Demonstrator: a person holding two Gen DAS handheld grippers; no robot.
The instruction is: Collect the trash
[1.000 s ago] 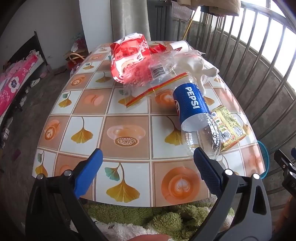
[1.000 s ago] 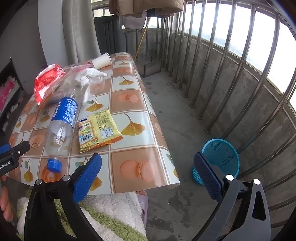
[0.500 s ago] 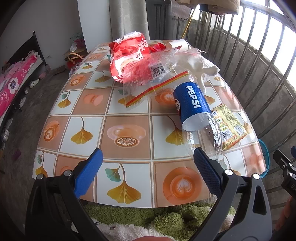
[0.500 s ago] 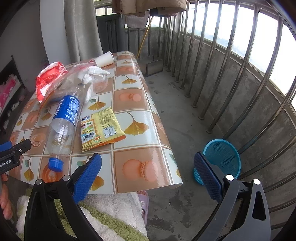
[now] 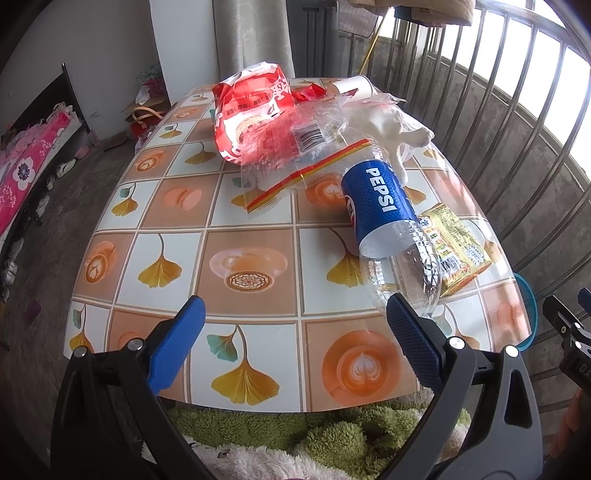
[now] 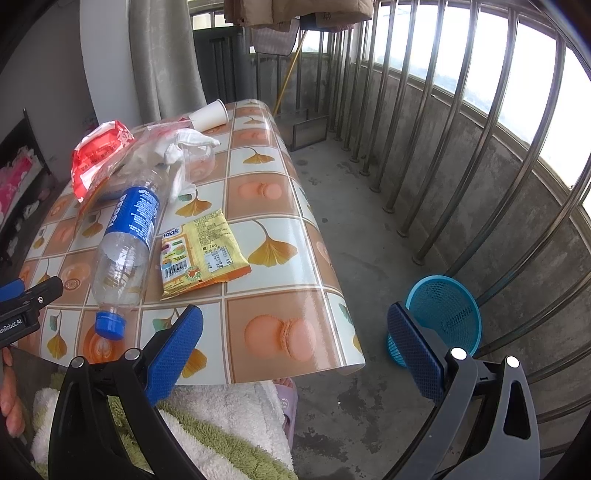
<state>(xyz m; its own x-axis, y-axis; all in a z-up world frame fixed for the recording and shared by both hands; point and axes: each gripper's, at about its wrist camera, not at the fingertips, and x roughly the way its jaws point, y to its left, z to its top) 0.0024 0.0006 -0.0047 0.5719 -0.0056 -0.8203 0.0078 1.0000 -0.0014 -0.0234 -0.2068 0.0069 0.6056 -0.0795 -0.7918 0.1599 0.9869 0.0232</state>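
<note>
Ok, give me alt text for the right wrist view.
An open right gripper hovers at the near edge of a tiled-pattern table holding a Pepsi bottle, a yellow snack packet and other wrappers. A blue mesh bin stands on the floor beside it.

A home balcony: barred railing (image 6: pixel 461 122), concrete floor (image 6: pixel 369 258), curtain (image 6: pixel 162 55), patterned-oilcloth table (image 5: pixel 251 258), hanging laundry (image 6: pixel 295 11).

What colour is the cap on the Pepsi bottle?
Blue; the cap of the Pepsi bottle shows best in the right wrist view.
</note>
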